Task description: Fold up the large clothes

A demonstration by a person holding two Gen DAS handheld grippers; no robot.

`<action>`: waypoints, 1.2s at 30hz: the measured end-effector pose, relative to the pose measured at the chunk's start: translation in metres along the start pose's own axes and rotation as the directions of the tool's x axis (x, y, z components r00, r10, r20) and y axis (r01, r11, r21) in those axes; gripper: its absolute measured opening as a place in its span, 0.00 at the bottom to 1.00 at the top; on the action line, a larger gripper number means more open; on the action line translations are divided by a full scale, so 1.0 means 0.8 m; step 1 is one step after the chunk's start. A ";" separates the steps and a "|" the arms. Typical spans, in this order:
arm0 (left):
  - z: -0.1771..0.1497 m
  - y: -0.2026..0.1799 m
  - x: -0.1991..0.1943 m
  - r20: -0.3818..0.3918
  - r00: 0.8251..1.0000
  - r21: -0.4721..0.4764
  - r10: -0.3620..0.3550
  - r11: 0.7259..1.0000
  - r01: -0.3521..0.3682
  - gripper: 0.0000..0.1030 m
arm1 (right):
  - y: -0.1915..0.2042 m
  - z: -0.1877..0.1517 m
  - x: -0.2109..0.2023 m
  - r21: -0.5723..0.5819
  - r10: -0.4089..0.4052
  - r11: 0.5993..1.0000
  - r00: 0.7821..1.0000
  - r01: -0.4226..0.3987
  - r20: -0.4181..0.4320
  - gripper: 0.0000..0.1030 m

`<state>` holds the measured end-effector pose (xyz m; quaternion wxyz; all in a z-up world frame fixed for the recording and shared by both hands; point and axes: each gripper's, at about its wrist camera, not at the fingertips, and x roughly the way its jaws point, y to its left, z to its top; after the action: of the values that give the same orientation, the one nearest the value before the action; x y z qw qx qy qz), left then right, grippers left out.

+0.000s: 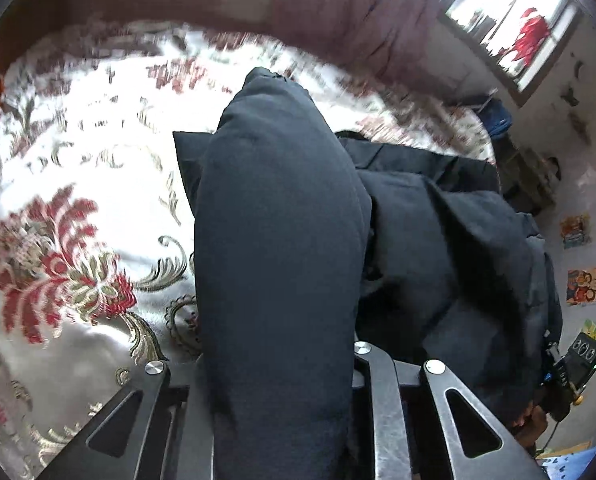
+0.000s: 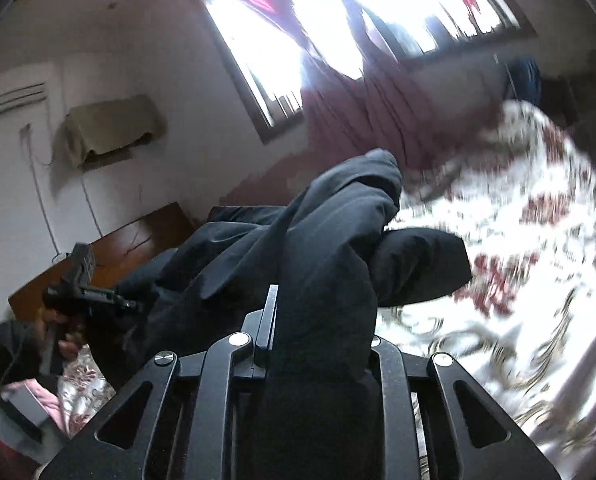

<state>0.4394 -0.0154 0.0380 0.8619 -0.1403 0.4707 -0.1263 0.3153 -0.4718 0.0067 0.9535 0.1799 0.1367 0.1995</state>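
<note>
Left wrist view: the left gripper [image 1: 281,360] is clamped on a thick fold of the dark navy garment [image 1: 281,220]. The fabric bulges up between the jaws and hides both fingertips. The rest of the garment lies bunched to the right on the floral bedspread [image 1: 69,248], white satin with red and gold flowers. Background blurred. A pink curtain [image 1: 358,4] hangs beyond the bed, beside a bright window [image 1: 510,20]. Coloured stickers [image 1: 584,286] on the wall at right.

Right wrist view: the right gripper [image 2: 318,340] is closed on another fold of the same garment [image 2: 326,248]. One finger [image 2: 269,316] shows left of the cloth; the other is covered. The garment rises from the jaws and drapes left, over the bedspread [image 2: 518,260]. The left gripper [image 2: 85,292] appears at far left against the garment; its jaw state cannot be read from here. A wooden headboard [image 2: 137,240] stands behind, and a cloth-covered wall unit [image 2: 109,128] above it.
</note>
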 end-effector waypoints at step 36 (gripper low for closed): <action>-0.038 -0.050 0.059 0.209 0.978 -0.087 0.013 0.996 0.005 0.87 | -0.058 -0.002 -0.054 -0.006 -0.618 0.786 0.786 0.618 0.005 0.95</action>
<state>0.4352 -0.0727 -0.0001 0.8999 -0.1894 0.3828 -0.0883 0.2921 -0.5299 -0.0049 0.9672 0.1221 0.1860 -0.1228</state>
